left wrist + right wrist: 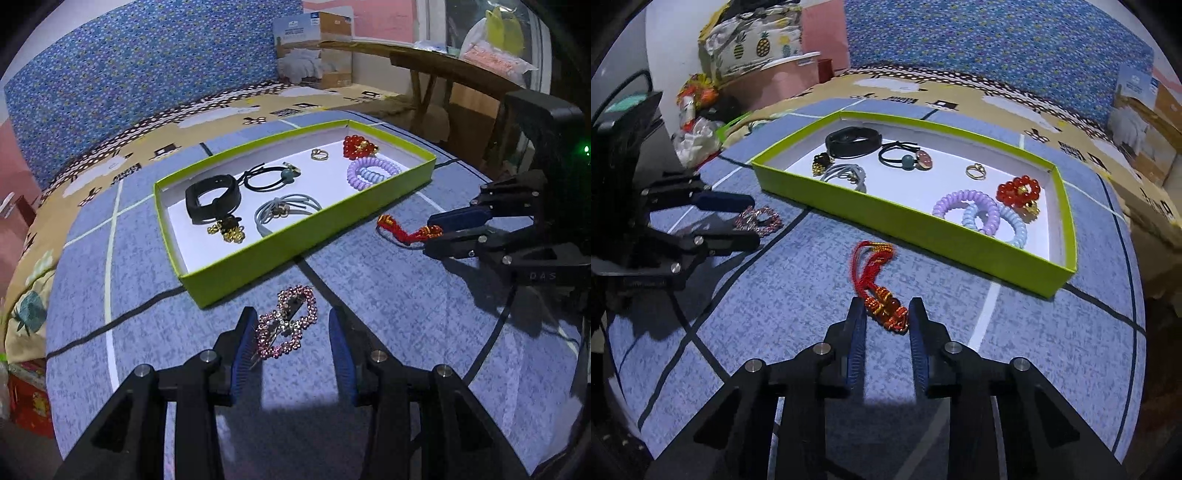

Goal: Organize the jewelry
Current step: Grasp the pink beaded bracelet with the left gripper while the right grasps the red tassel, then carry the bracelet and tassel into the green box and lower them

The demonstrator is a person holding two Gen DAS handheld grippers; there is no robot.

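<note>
Jewelry still outside the green tray (306, 236) amounts to two pieces, both lying on the blue patterned cover just in front of the tray's near wall. The red knotted cord charm (882, 291) lies between the pads of my right tongs (886, 325); the beaded end sits in the gap, and the pads stand close on either side. I cannot tell from either view whether both pads press on it yet. The pink rhinestone hair clip (290, 325) lies between the pads of my left tongs (293, 339), which stand wide apart; the clip's near end lies against the left pad, the right pad is clear of it.

Inside the tray already lie a black band (212, 197), two elastic hair ties, a gold cluster, a ring (318, 155), a red bead flower (1017, 190) and two coil ties (982, 214).

Step in hand, as I judge it: grasping the last two pieces. The next move calls for closing fully on each piece, lifting it over the tray wall, and setting it on bare white floor.

The cord's loop trails forward and may drag. The tongs' pad contact is hard to read in this dim light, and the tray's near wall hides part of its floor.
</note>
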